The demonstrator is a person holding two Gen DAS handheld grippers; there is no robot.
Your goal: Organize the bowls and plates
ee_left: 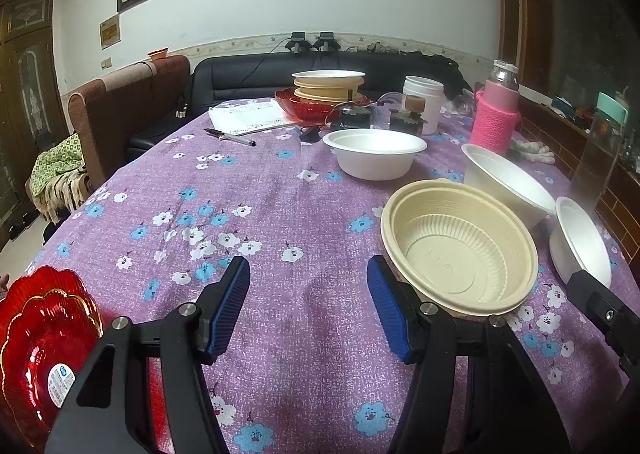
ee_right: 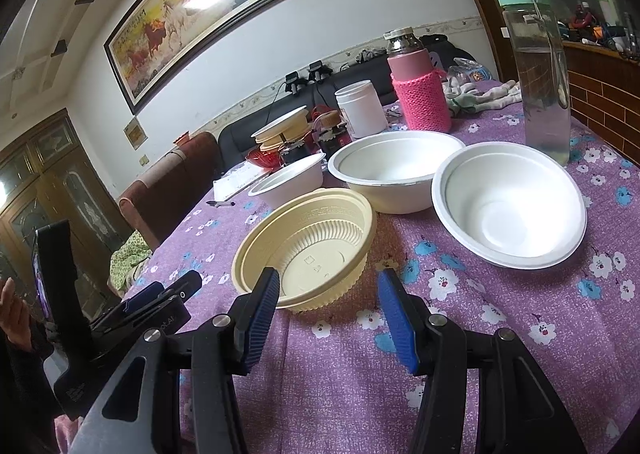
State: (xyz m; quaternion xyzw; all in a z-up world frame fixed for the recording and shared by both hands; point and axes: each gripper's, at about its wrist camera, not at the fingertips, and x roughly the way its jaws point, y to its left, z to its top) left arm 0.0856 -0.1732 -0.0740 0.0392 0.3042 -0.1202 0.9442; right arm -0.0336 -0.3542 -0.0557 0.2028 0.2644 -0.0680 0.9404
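Left wrist view: left gripper [ee_left: 308, 306] is seen parted and empty, lower centre, above the purple floral tablecloth [ee_left: 280, 190]; a ribbed beige plastic bowl [ee_left: 460, 250] lies right of it. Right wrist view: right gripper [ee_right: 328, 314] likewise parted, empty; three white foam bowls [ee_right: 508, 210] upper right

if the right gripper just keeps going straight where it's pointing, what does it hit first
Probably the beige bowl: its near rim sits just beyond the right gripper, slightly left of centre. Depth is unclear; it might touch the tablecloth first.

Both wrist views look forward and downward, low over the table [ee_left: 280, 194] — left view from the near-left, right view closer; both share the beige bowl [ee_left: 460, 250] [ee_right: 308, 242].
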